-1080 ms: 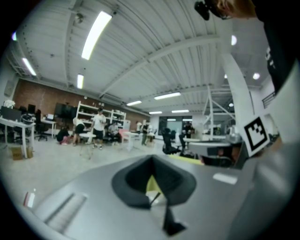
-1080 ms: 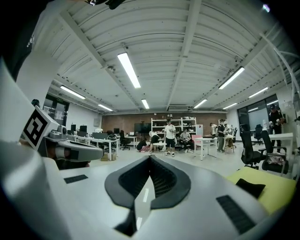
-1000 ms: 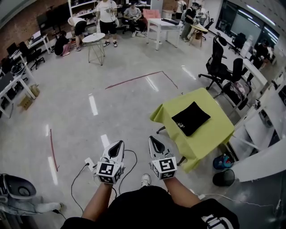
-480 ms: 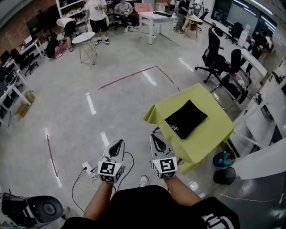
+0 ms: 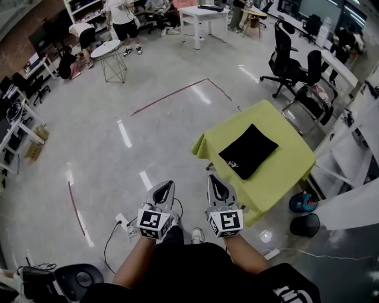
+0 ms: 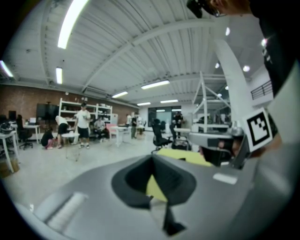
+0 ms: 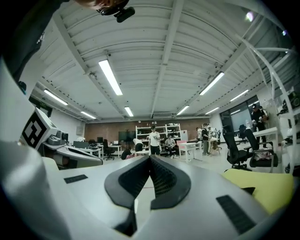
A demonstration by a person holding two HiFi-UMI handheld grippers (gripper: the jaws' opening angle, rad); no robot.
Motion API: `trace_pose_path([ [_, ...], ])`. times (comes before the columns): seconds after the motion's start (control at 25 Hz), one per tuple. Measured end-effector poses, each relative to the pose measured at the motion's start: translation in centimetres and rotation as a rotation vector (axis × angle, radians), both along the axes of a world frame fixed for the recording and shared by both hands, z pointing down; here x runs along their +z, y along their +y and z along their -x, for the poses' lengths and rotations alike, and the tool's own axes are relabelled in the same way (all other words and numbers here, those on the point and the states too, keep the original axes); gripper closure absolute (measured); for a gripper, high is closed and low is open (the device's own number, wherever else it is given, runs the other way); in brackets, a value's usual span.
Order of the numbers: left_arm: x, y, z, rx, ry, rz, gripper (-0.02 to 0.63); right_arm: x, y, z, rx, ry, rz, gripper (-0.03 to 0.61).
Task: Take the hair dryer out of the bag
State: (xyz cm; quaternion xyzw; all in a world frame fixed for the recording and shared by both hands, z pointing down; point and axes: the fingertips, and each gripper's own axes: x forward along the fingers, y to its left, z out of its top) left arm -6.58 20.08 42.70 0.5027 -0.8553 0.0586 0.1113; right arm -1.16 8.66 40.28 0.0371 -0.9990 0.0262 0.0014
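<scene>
A flat black bag (image 5: 249, 150) lies on a small table under a yellow-green cloth (image 5: 284, 171), right of centre in the head view. No hair dryer shows outside it. My left gripper (image 5: 165, 188) and my right gripper (image 5: 214, 183) are held side by side above the floor, short of the table's near-left corner. Both are shut and hold nothing. In the left gripper view the yellow cloth (image 6: 180, 155) shows past the closed jaws. The right gripper view catches the cloth (image 7: 262, 185) at its lower right edge with a black corner of the bag (image 7: 247, 190).
Black office chairs (image 5: 288, 65) stand beyond the table. A white power strip with cables (image 5: 123, 222) lies on the floor near my feet. A blue bucket (image 5: 302, 202) and a black bin (image 5: 305, 225) sit right of the table. People work at desks far back (image 5: 121, 15).
Both grippers and my viewpoint have moved forward toward the yellow table; the bag sits a little nearer in view. Jaws stayed shut.
</scene>
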Motion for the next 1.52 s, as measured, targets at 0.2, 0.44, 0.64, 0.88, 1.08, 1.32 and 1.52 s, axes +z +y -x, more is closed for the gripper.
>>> trace_pose_path([
  [0.2, 0.1, -1.3, 0.8, 0.043, 0.001, 0.006, 0.607, 0.4, -1.2, 0.3, 0.041, 0.001, 0.013, 0.572],
  [0.44, 0.5, -3.2, 4.1, 0.092, 0.012, -0.020, 0.607, 0.3, -2.5, 3.3, 0.082, 0.009, -0.012, 0.572],
  [0.64, 0.1, -5.1, 8.9, 0.122, 0.011, -0.049, 0.607, -1.0, -4.6, 6.5, 0.167, -0.018, -0.050, 0.572],
  [0.88, -1.0, -7.6, 14.1, 0.213, 0.007, -0.082, 0.607, -2.0, -6.4, 11.2, 0.235, -0.010, -0.083, 0.572],
  [1.08, -0.8, -9.3, 17.3, 0.302, -0.002, -0.097, 0.607, -3.1, -7.5, 13.7, 0.306, -0.013, -0.123, 0.572],
  [1.32, -0.1, -11.8, 21.4, 0.384, -0.079, -0.056, 0.607, -1.8, -8.8, 14.1, 0.386, 0.050, -0.124, 0.572],
  [1.52, 0.1, -14.6, 22.6, 0.386, -0.022, -0.092, 0.607, 0.1, -10.4, 12.4, 0.462, 0.118, -0.123, 0.572],
])
